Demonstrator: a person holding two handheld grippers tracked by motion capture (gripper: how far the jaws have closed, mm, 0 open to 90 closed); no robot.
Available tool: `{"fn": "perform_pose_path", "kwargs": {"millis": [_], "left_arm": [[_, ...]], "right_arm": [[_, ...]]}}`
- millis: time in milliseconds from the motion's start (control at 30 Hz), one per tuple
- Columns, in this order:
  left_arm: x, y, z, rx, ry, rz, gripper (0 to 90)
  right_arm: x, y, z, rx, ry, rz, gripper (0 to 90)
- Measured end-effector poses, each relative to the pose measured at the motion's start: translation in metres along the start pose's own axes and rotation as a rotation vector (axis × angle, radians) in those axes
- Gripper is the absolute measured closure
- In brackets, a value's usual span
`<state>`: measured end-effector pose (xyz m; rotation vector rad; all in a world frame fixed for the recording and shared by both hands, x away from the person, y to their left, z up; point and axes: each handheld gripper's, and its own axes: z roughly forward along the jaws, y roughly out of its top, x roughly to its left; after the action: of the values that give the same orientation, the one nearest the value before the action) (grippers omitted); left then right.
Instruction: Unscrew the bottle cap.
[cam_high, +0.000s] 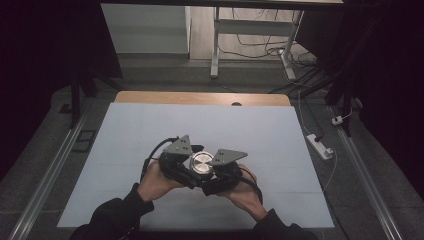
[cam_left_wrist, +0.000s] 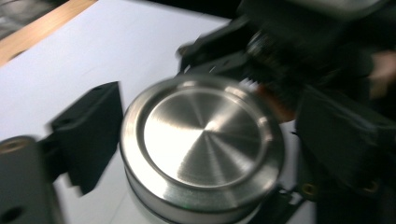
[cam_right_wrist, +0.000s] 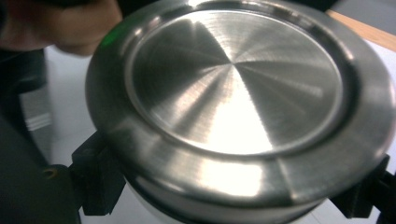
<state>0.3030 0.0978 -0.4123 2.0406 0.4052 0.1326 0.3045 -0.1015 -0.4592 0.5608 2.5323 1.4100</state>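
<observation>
A round tin with a brushed steel lid (cam_high: 202, 162) is held just above the white table sheet (cam_high: 150, 125), between both grippers. My right gripper (cam_right_wrist: 231, 196) is shut on the tin's body just under the lid (cam_right_wrist: 233, 79), one jaw on each side. The lid (cam_left_wrist: 203, 135) also lies between the jaws of my left gripper (cam_left_wrist: 210, 140); the left jaw sits right at the rim and a thin strip of white shows before the right jaw, so the gripper is open. In the high view, the left gripper (cam_high: 192, 169) and right gripper (cam_high: 213, 172) meet at the tin.
The white sheet covers a wooden table whose far edge (cam_high: 200, 97) shows bare. Beyond it stand a white desk frame (cam_high: 250, 30) and loose cables on the floor. A power strip (cam_high: 320, 146) lies off the table's right side.
</observation>
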Motion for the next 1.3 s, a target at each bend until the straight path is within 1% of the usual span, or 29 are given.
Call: {"fn": "perform_pose_path", "kwargs": {"millis": [100,133,167,200,233,300,333,467,567,633,667,700,733,767,800,833,867,900,933,967,1000,1033,1067,1133,1167,1200,1233,1267,1300], "left_arm": [[0.006,0.001,-0.017,-0.010,-0.057,0.045,5.7],[0.006,0.001,-0.017,-0.010,-0.057,0.045,6.4],[0.009,-0.001,-0.023,0.022,-0.111,0.097,6.4],[0.010,-0.003,-0.025,0.036,-0.136,0.128,7.1],[0.010,-0.003,-0.025,0.036,-0.136,0.128,8.1],[0.010,-0.007,-0.027,0.055,-0.169,0.178,9.5],[0.010,-0.009,-0.024,0.067,-0.213,0.203,10.3],[0.008,-0.013,-0.016,0.103,-0.228,0.243,15.7],[0.007,-0.015,-0.013,0.100,-0.207,0.250,19.9],[0.007,-0.013,-0.011,0.091,-0.152,0.215,20.1],[0.007,-0.013,-0.011,0.091,-0.152,0.215,20.2],[0.003,-0.010,-0.007,0.089,-0.085,0.177,20.2],[0.003,-0.010,-0.007,0.089,-0.085,0.177,20.3],[0.001,-0.008,-0.005,0.089,-0.042,0.155,20.2],[-0.003,-0.006,-0.002,0.093,0.011,0.136,20.2],[-0.012,-0.002,0.005,0.104,0.115,0.100,20.2],[-0.012,-0.002,0.005,0.104,0.115,0.100,20.2],[-0.018,0.000,0.012,0.104,0.184,0.070,20.1],[-0.018,0.000,0.012,0.104,0.184,0.070,20.0],[-0.019,0.001,0.012,0.095,0.179,0.060,19.8],[-0.016,0.001,0.010,0.085,0.146,0.050,18.1],[-0.016,0.001,0.010,0.085,0.146,0.050,16.0],[-0.010,0.002,0.002,0.048,0.067,0.029,14.2],[-0.002,0.002,-0.007,0.023,-0.023,0.017,11.3],[-0.002,0.002,-0.007,0.023,-0.023,0.017,9.3],[0.001,0.002,-0.011,0.027,-0.056,0.028,8.9],[0.003,0.001,-0.015,0.036,-0.082,0.056,8.9],[0.007,-0.001,-0.021,0.052,-0.131,0.101,8.1],[0.007,-0.001,-0.021,0.052,-0.131,0.101,8.6]], "right_arm": [[0.000,0.001,-0.001,0.000,0.058,-0.014,15.1],[0.001,0.001,-0.001,0.003,0.075,-0.026,15.1],[0.001,0.001,-0.001,0.006,0.092,-0.032,15.1],[0.002,0.001,0.000,0.009,0.112,-0.039,15.1],[0.002,0.001,0.000,0.009,0.112,-0.039,15.1],[0.007,0.002,0.002,0.021,0.156,-0.065,15.1],[0.008,0.002,0.002,0.028,0.169,-0.079,15.1],[0.013,0.002,0.004,0.042,0.201,-0.105,15.1],[0.014,0.002,0.005,0.054,0.189,-0.120,15.1],[0.013,0.002,0.005,0.051,0.171,-0.101,15.1],[0.013,0.002,0.005,0.051,0.171,-0.101,15.1],[0.009,0.002,0.004,0.043,0.141,-0.076,15.1],[0.009,0.002,0.004,0.043,0.141,-0.076,15.1],[0.004,0.001,0.002,0.035,0.102,-0.048,15.1],[0.002,0.001,0.002,0.032,0.082,-0.031,15.1],[0.000,0.000,0.001,0.031,0.058,-0.018,15.1],[-0.002,0.000,0.001,0.030,0.035,-0.014,15.1],[-0.003,-0.001,0.001,0.029,0.019,-0.004,15.1],[-0.004,-0.002,0.001,0.027,0.016,0.004,15.1],[-0.005,-0.002,0.001,0.025,0.015,0.012,15.1],[-0.005,-0.002,0.001,0.020,0.021,0.015,15.1],[-0.005,-0.002,0.000,0.017,0.027,0.012,15.1],[-0.004,-0.001,-0.001,0.012,0.035,0.011,15.1],[-0.002,0.001,-0.001,0.003,0.057,0.004,15.1],[-0.002,0.001,-0.002,0.002,0.071,-0.003,15.1],[-0.001,0.001,-0.001,0.001,0.086,-0.008,15.1],[-0.001,0.001,-0.001,0.001,0.086,-0.008,15.1],[0.001,0.002,-0.001,0.005,0.121,-0.022,15.1],[0.001,0.002,-0.001,0.005,0.121,-0.022,15.1]]}}
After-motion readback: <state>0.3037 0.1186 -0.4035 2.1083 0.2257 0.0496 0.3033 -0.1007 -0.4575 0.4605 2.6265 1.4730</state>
